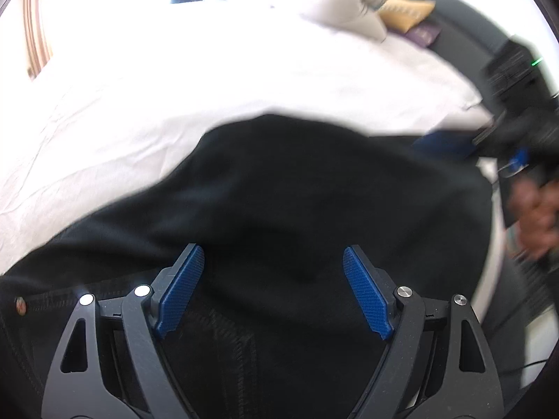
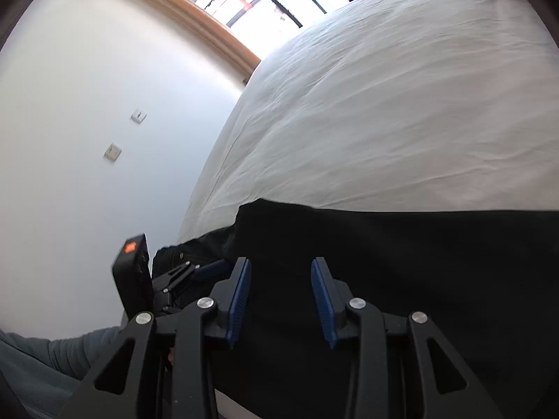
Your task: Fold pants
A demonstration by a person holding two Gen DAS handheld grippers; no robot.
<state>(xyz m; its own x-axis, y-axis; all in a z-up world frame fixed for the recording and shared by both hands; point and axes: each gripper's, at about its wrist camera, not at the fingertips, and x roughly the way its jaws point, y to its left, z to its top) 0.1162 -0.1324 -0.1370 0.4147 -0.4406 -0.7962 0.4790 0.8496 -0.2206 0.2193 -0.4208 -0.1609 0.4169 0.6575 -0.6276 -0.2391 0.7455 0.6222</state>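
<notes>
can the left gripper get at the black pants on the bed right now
Probably yes. The left gripper hangs open right over the black pants on the white bed, with nothing between its fingers and the cloth.

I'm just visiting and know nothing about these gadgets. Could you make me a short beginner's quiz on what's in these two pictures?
1. True or false: the black pants lie on a white bed sheet.
2. What is the left tool gripping? A) a pant leg B) nothing, its fingers stand apart above the pants C) a pillow
3. Fill in: in the right tool's view, two small plates are mounted on the white ____.

Key
1. True.
2. B.
3. Wall; they look like switch or socket plates.
</notes>
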